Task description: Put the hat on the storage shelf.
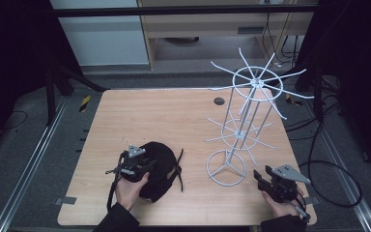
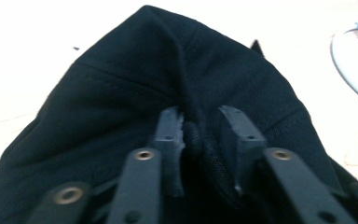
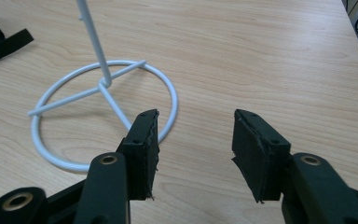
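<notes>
A black cap point(image 1: 164, 157) lies on the wooden table point(image 1: 149, 111) at the front left, its straps trailing to the right. My left gripper point(image 1: 147, 166) rests on its near side. In the left gripper view the jaws point(image 2: 200, 135) pinch a raised fold of the cap's fabric point(image 2: 121, 84) between the pads. A white wire stand point(image 1: 244, 121) with spoked tiers rises at the right on a ring base point(image 1: 226, 167). My right gripper point(image 1: 261, 178) hovers just right of that base. Its jaws point(image 3: 193, 140) stand open over bare wood beside the ring point(image 3: 103, 84).
A dark round grommet point(image 1: 219, 101) sits in the table's far middle. The cap's strap end point(image 3: 4, 42) lies left of the ring base. Cables point(image 1: 328, 164) run over the floor right of the table, and metal rails flank both sides.
</notes>
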Demonstrator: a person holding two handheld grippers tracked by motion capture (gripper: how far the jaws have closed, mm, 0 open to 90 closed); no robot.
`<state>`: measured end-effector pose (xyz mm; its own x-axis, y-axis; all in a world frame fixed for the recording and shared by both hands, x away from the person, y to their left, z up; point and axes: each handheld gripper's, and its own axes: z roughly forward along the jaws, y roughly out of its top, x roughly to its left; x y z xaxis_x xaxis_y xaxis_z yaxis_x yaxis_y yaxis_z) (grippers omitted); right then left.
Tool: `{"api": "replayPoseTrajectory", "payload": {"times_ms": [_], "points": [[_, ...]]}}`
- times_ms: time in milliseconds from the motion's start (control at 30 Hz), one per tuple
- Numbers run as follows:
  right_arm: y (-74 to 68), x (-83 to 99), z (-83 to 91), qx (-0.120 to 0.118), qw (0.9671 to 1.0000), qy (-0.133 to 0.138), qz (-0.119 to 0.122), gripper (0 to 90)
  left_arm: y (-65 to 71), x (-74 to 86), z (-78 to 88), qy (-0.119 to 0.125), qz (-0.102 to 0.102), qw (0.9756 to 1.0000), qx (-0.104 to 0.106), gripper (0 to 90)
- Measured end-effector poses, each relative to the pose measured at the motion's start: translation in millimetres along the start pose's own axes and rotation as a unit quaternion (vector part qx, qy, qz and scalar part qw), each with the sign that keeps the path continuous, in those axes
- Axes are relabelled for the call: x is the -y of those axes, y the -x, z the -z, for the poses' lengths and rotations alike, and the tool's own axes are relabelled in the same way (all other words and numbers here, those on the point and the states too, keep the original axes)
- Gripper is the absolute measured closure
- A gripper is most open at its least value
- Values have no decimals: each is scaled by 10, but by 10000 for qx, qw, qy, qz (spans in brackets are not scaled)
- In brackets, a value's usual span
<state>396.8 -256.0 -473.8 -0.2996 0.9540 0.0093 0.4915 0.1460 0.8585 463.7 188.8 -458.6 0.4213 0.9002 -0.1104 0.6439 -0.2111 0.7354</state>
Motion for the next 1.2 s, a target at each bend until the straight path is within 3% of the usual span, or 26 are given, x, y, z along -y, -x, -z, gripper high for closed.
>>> {"api": "replayPoseTrajectory", "payload": {"times_ms": [200, 333, 500, 700, 800, 1000, 1133, 1200], "points": [[46, 15, -24, 21, 10000, -24, -14, 514, -81, -28, 154, 392, 77, 9992, 56, 786], [62, 18, -33, 2, 10000, -5, -11, 515, -120, -57, 308, 698, 88, 9972, 259, 790], [83, 18, -29, -12, 10000, 50, -33, 514, -118, -125, 534, 1255, 22, 9902, 620, 791], [128, 30, -36, 38, 9999, 93, -26, 511, -70, -243, 865, 2009, -122, 9747, 975, 791], [134, 30, -36, 34, 9999, 94, -44, 508, -46, -307, 1047, 2372, -162, 9652, 1093, 791], [122, 28, -42, 33, 9999, 115, 8, 503, -19, -404, 1292, 2874, -242, 9495, 1237, 792], [115, 25, -41, 19, 9999, 136, 19, 501, -19, -466, 1396, 3100, -218, 9409, 1349, 792], [114, 26, -39, 16, 9999, 159, 10, 499, -1, -493, 1450, 3238, -201, 9353, 1413, 792]]}}
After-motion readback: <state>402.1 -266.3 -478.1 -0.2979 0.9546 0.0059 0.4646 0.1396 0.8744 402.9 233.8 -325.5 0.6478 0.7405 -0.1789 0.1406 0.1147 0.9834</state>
